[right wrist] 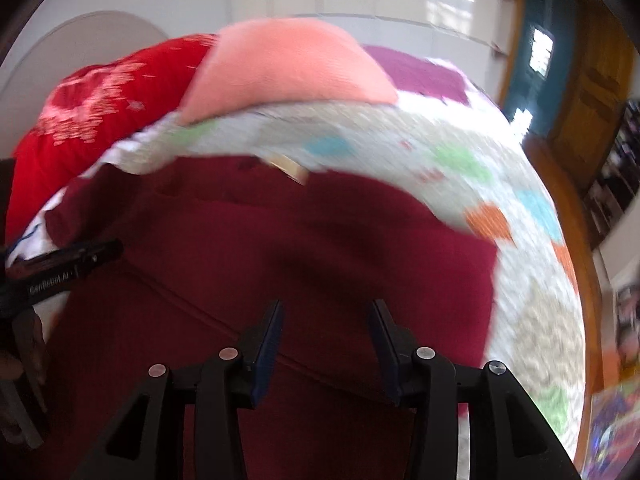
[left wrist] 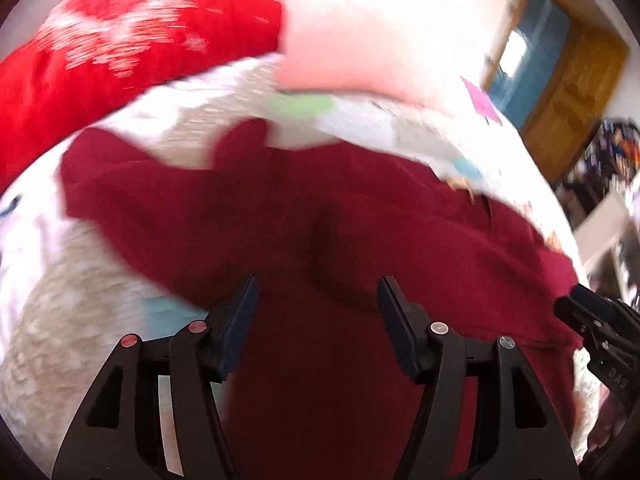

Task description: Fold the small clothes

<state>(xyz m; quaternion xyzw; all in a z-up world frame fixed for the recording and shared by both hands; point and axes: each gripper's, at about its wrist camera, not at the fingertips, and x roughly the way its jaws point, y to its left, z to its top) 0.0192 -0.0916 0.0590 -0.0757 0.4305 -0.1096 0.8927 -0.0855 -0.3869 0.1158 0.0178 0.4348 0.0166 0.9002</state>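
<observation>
A dark maroon garment [left wrist: 328, 232] lies spread on a white patterned bedspread [left wrist: 72, 300]; it also shows in the right wrist view [right wrist: 320, 240]. My left gripper [left wrist: 316, 284] is open just above the garment's near part, nothing between its fingers. My right gripper [right wrist: 326, 306] is open above the garment too, empty. The right gripper's fingers [left wrist: 584, 308] show at the right edge of the left wrist view. The left gripper's fingers [right wrist: 92, 254] show at the left edge of the right wrist view. Both views are blurred.
A bright red patterned garment [left wrist: 120, 60] and a folded pink piece [right wrist: 288, 68] lie at the far side of the bed [right wrist: 500, 184], with a purple piece [right wrist: 420, 72] beside them. A wooden door [left wrist: 572, 92] and shelves stand to the right.
</observation>
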